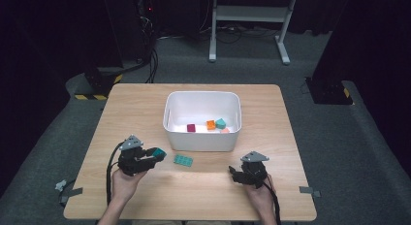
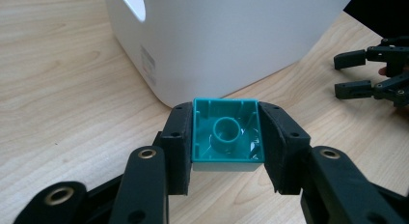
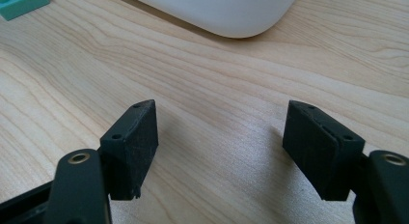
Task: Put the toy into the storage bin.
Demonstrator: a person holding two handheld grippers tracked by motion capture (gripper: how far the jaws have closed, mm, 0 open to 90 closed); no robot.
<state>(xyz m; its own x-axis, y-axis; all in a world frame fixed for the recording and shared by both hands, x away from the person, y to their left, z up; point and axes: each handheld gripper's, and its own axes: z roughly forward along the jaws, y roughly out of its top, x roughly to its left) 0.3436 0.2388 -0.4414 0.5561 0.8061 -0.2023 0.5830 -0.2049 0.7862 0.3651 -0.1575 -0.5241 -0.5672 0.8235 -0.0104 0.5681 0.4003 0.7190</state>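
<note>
Left gripper [image 1: 154, 156]: jaws clamped on teal block [image 2: 226, 132], hollow underside facing camera, block held clear of table [image 1: 135, 108], near front edge, left of centre, just short of white bin [image 1: 202, 137]. Right gripper [image 1: 234, 172]: jaws spread wide, nothing between, near front edge toward right corner. Flat green plate [image 1: 183, 160] on table between grippers, before bin.

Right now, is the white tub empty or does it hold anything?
Not empty: the tub holds several small blocks near its right side.
</note>
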